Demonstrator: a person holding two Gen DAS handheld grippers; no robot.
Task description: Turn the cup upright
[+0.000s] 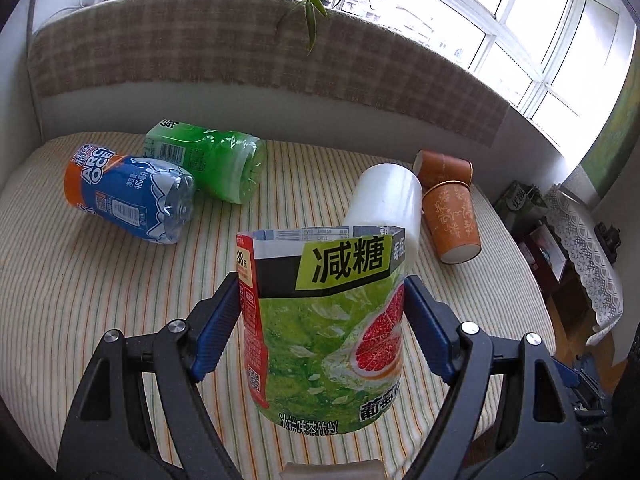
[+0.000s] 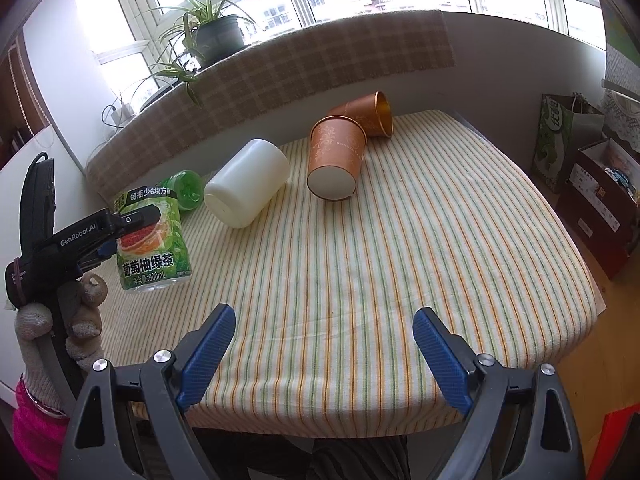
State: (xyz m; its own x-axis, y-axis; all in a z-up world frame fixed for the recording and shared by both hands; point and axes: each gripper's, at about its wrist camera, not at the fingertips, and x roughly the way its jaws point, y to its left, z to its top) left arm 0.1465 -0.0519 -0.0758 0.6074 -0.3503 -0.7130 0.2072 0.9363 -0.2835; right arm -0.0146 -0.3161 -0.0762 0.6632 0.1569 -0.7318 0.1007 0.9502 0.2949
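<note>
1. Left gripper [image 1: 322,330]: blue pads pressed against both sides of the green grapefruit-tea cup [image 1: 324,328], grasping it at mid-height. In the right wrist view the same gripper [image 2: 134,220] shows side-on, held by a gloved hand [image 2: 76,316].
2. Green grapefruit-tea cup: a cut-off bottle with a printed label, open cut edge uppermost, standing upright between the left fingers. Its base sits at or just above the striped cloth [image 1: 100,280]; contact cannot be told. In the right wrist view the cup [image 2: 150,240] is far to the left of the right gripper.
3. Right gripper [image 2: 324,356]: released, fingers spread wide with nothing between them, hovering over the near edge of the striped cloth.
4. White cup [image 1: 386,200]: on its side just beyond the held cup, a little to the right, closed base facing the right gripper.
5. Blue-labelled bottle cup [image 1: 128,200]: lying on its side, beyond and to the left of the left gripper.
6. Green bottle cup [image 1: 208,160]: lying on its side, just behind the blue one and touching it.
7. Orange paper cup [image 1: 452,224]: on its side, right of the white cup, white base toward the cameras.
8. Second orange cup [image 1: 442,168]: on its side, directly behind the first and touching it; gold interior visible from the right wrist.
9. Checked cloth [image 2: 320,64]: draped over the ledge beyond the table.
10. Potted plant [image 2: 216,36]: on the sill at the window, farthest back.
</note>
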